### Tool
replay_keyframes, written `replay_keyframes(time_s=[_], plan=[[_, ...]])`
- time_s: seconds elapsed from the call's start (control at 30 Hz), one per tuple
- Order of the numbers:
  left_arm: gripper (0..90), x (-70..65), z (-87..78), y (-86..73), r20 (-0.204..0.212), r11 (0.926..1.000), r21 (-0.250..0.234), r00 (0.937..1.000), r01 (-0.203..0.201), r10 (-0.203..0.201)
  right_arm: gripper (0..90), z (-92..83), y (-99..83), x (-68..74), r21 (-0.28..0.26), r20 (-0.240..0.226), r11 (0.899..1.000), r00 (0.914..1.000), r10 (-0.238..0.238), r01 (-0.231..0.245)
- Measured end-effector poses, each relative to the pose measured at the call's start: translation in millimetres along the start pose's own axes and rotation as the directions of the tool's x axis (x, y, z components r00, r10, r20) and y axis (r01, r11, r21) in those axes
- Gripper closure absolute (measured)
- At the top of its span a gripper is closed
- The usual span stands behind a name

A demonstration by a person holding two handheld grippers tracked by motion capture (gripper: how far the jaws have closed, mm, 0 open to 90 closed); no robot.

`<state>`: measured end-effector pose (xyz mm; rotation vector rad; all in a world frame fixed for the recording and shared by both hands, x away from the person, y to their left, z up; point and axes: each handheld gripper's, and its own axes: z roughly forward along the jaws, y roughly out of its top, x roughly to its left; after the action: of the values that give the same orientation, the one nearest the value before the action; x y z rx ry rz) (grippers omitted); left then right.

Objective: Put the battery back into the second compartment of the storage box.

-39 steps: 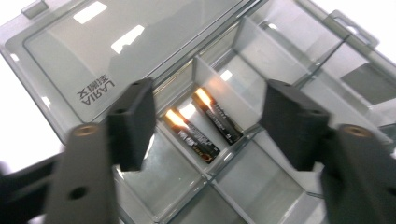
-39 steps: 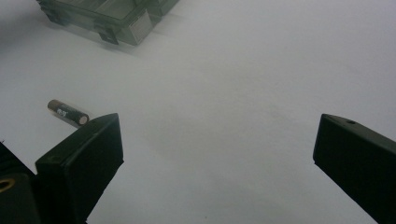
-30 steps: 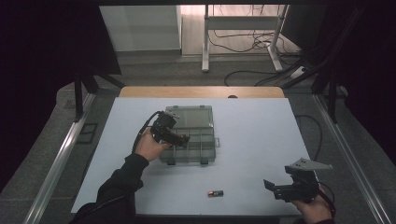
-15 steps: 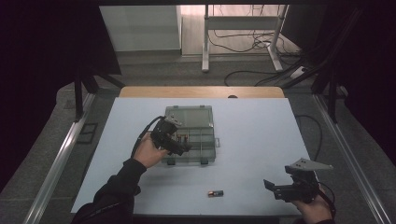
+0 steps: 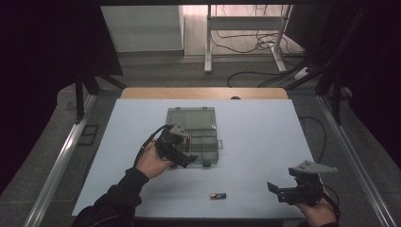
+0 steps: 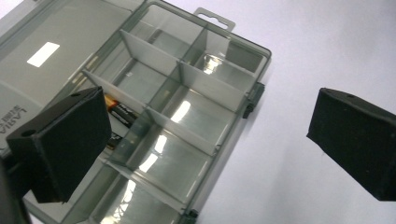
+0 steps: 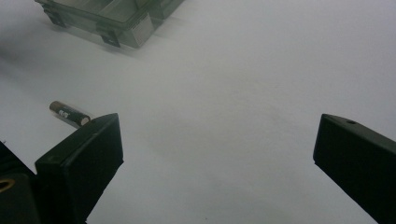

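- The white table [image 5: 265, 142] takes up the middle of the high view, with both hands coming in at the bottom edge.
- The clear compartment box [image 5: 198, 127] lies open at the centre of the table, lid flat toward the top of the frame.
- The left gripper [image 5: 182, 158] hangs over the box's lower left corner. Its jaws have just been opening and stand wide, with nothing between them.
- The right gripper [image 5: 274, 189] sits at lower right, jaws wide apart and empty.
- One battery [image 6: 119, 112] lies in a compartment by the left jaw in the left gripper view, and there may be a second under it, half hidden.
- A loose battery [image 5: 218, 195] lies on the table at bottom centre, between the hands.
- It looks like a drop-off just finished. Next, a gripper should straddle the loose battery and pinch it across its width.
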<state>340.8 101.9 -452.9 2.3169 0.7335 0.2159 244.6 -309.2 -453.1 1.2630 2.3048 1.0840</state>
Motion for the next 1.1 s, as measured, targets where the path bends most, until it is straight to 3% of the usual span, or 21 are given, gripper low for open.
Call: replay_keyframes(time_s=[0.2,0.47,0.77,1.1], plan=[[0.0,-11.0,2.3,-1.3,0.022,0.9999,0.008,0.9997,-0.014,0.014,0.0,-1.6,-0.4,-0.8,-0.016,-0.014,1.0,0.9999,0.004,-0.005],[0.0,-27.7,4.9,-1.6,0.061,1.0,0.01,0.9982,0.0,-0.001,0.0,-2.2,-0.7,-0.9,-0.024,-0.015,1.0,0.9999,0.004,-0.004],[0.0,-49.1,10.9,-0.9,0.095,0.999,0.024,0.9948,-0.037,0.035,0.0,-1.6,-0.5,-0.4,-0.018,-0.015,1.0,0.9999,-0.001,0.001],[0.1,-66.7,28.1,-1.5,0.127,0.9951,0.083,0.9909,-0.055,0.044,0.0,-1.2,-0.3,0.2,-0.013,-0.014,1.0,0.9999,-0.005,0.005]])
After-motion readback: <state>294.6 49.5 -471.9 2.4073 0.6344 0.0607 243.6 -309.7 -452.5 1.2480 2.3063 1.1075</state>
